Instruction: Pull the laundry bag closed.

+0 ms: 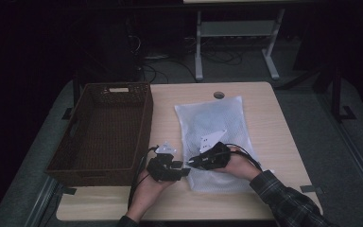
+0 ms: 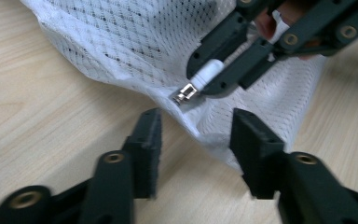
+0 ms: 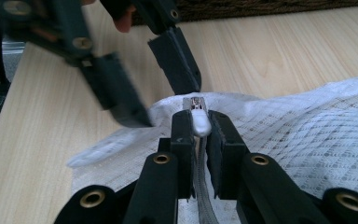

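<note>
White zipper pull (image 3: 199, 122) is pinched by right tool (image 3: 198, 133); mesh bag (image 2: 135, 42) edge beside it should be clamped by wide-open left tool (image 2: 196, 140) before pulling.

The right gripper (image 3: 199, 128) has its jaws pressed together on a white zipper pull (image 3: 199, 122), its tips pointing toward the left gripper (image 2: 196, 140). The left gripper's jaws stand spread apart just short of the right gripper's tips, facing them. Both forearms come in from below, the right one in a plaid sleeve (image 1: 288, 201).
</note>
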`<action>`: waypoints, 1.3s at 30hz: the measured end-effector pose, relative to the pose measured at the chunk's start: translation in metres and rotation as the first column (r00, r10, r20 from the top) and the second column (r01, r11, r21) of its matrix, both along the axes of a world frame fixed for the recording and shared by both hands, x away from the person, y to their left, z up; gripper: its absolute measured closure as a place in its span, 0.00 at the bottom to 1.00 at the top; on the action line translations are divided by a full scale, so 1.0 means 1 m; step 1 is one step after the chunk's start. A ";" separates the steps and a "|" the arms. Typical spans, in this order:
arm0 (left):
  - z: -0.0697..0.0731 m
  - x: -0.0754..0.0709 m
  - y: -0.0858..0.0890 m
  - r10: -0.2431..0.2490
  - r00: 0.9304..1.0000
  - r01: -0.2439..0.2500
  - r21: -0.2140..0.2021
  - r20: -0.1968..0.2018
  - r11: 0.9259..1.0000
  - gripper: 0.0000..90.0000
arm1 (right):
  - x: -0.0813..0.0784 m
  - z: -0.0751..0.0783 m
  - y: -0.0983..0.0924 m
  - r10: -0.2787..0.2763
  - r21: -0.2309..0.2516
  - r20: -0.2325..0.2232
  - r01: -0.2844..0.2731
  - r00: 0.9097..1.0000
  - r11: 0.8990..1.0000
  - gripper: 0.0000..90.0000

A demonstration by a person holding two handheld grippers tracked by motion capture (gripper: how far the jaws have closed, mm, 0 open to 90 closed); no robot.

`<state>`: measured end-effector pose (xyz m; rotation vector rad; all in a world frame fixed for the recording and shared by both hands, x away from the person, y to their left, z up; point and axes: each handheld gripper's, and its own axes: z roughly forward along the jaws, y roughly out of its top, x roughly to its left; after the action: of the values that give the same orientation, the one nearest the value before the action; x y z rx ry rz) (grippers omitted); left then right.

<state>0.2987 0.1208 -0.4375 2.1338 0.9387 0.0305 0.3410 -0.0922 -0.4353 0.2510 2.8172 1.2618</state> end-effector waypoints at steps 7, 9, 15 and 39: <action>-0.005 0.007 -0.005 -0.017 1.000 0.017 0.015 -0.018 1.000 0.82 | 0.000 0.001 -0.004 -0.005 0.003 -0.004 0.005 1.000 1.000 0.90; -0.005 0.008 -0.006 -0.029 1.000 0.029 0.023 -0.008 0.999 0.90 | -0.001 0.000 -0.005 -0.007 0.001 -0.003 0.007 1.000 1.000 0.90; -0.001 0.004 -0.010 -0.061 0.997 0.057 0.080 0.055 0.995 0.97 | 0.000 -0.003 -0.007 -0.005 -0.018 -0.013 0.004 1.000 1.000 0.89; -0.001 0.000 -0.014 -0.109 0.991 0.098 0.129 0.078 0.987 0.98 | 0.001 -0.007 -0.001 0.039 -0.061 -0.028 -0.040 0.999 0.997 0.90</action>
<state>0.2986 0.1071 -0.4389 2.2752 0.7941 0.1296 0.3424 -0.0928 -0.4425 0.2124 2.8923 1.1846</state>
